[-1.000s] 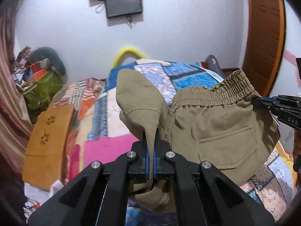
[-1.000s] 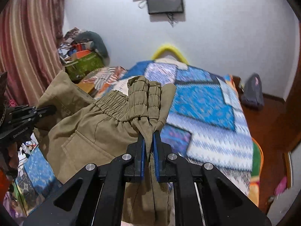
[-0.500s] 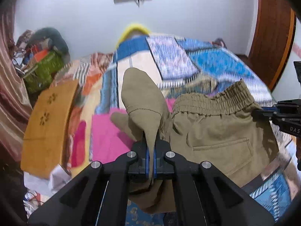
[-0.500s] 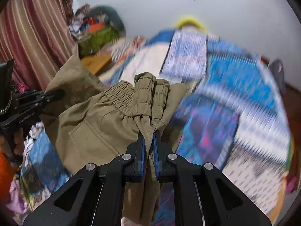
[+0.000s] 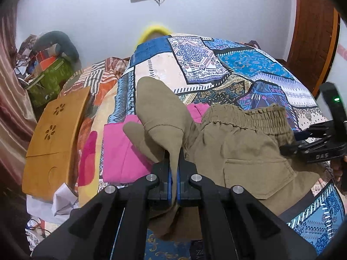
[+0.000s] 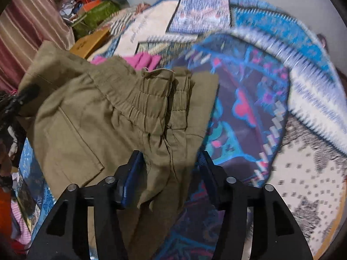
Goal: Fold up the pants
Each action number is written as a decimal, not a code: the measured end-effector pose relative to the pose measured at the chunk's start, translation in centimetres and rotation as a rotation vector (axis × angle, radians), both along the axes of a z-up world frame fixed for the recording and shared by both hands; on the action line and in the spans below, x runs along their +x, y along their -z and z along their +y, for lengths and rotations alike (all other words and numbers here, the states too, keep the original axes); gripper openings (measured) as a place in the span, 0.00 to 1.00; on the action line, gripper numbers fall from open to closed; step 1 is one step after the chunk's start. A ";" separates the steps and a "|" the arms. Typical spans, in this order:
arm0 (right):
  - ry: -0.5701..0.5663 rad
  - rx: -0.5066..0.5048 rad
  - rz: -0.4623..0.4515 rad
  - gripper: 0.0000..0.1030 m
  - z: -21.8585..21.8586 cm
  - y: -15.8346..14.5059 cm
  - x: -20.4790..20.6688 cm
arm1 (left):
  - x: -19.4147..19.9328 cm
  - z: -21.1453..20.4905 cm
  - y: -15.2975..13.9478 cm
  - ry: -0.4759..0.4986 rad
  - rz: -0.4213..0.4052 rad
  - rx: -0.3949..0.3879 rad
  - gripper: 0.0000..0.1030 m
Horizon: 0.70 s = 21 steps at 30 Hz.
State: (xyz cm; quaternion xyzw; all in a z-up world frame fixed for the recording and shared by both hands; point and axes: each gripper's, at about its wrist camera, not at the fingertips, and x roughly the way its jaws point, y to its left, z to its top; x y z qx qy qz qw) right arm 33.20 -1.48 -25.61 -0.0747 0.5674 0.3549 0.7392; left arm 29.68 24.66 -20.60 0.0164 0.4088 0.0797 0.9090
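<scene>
Olive-green pants (image 5: 245, 151) with an elastic waistband and a back pocket hang low over the patterned bed. My left gripper (image 5: 174, 173) is shut on one corner of the pants, the cloth standing up between its blue pads. In the right wrist view the pants (image 6: 104, 117) lie in front of my right gripper (image 6: 171, 162), whose jaws stand wide apart with the waistband cloth loose between them. The right gripper also shows at the right edge of the left wrist view (image 5: 312, 145).
A patchwork bedspread (image 5: 216, 69) covers the bed. A pink cloth (image 5: 121, 151) lies under the pants. A wooden lap table (image 5: 56, 134) leans at the bed's left side, with clutter and a green bag (image 5: 49, 80) behind it. A wooden door (image 5: 312, 28) stands at right.
Both grippers have come down toward the bed with the pants. My right gripper has opened and let go of the waistband. The left stays shut on its corner.
</scene>
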 end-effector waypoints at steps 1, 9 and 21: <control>-0.002 0.007 0.010 0.57 0.1 0.2 0.2 | 0.0 -0.1 0.1 0.001 0.001 0.004 0.02; -0.049 0.038 0.021 0.33 1.1 0.2 0.2 | 0.3 -0.7 0.7 -0.002 0.004 0.008 0.02; -0.031 0.125 -0.137 0.10 1.4 -5.4 -1.4 | -0.9 -0.6 -3.6 -0.028 -0.066 0.008 0.02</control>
